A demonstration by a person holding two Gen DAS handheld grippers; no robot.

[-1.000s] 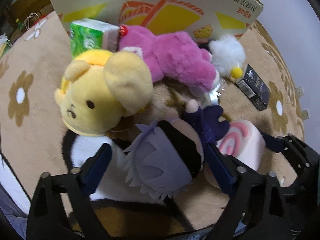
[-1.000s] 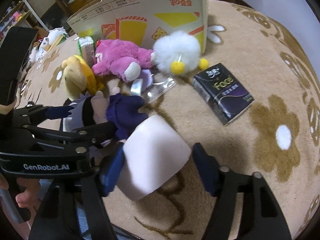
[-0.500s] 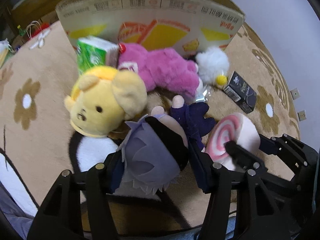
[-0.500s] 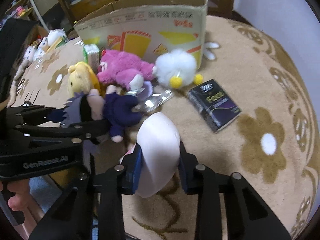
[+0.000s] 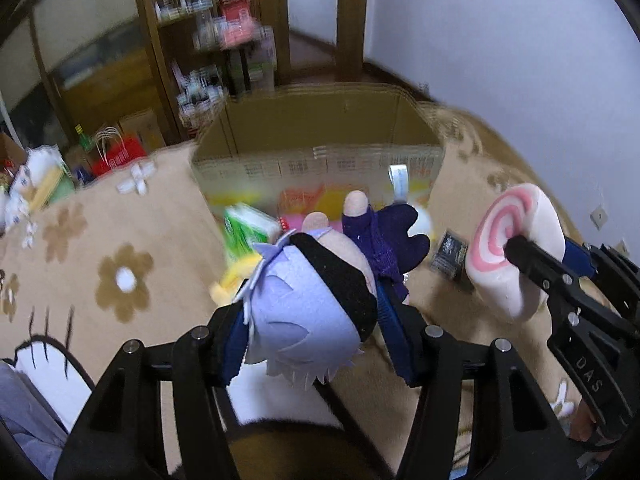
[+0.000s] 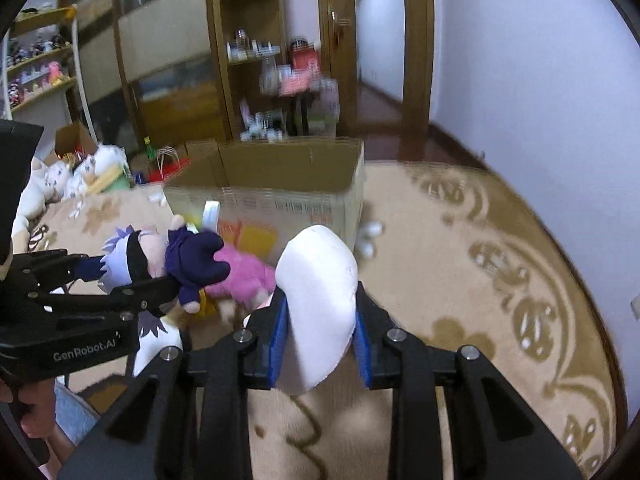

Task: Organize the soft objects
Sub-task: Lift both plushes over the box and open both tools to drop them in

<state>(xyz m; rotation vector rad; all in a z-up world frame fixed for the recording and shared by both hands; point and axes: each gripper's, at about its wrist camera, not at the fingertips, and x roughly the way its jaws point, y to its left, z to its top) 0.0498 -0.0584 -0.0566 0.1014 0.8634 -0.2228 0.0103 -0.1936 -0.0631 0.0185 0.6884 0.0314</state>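
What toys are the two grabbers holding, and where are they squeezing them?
The left gripper squeezes the doll by its head. The right gripper squeezes the swirl cushion around its sides.

The doll (image 5: 312, 300) is showing pale purple hair, a black band and dark blue clothes. At three o'clock from it, the roll toy (image 5: 508, 256) is showing a pink and white swirl. The rug (image 6: 500, 280) is looking tan with brown flowers. The box (image 5: 320, 152) is looking brown, maybe with yellow and orange pictures.
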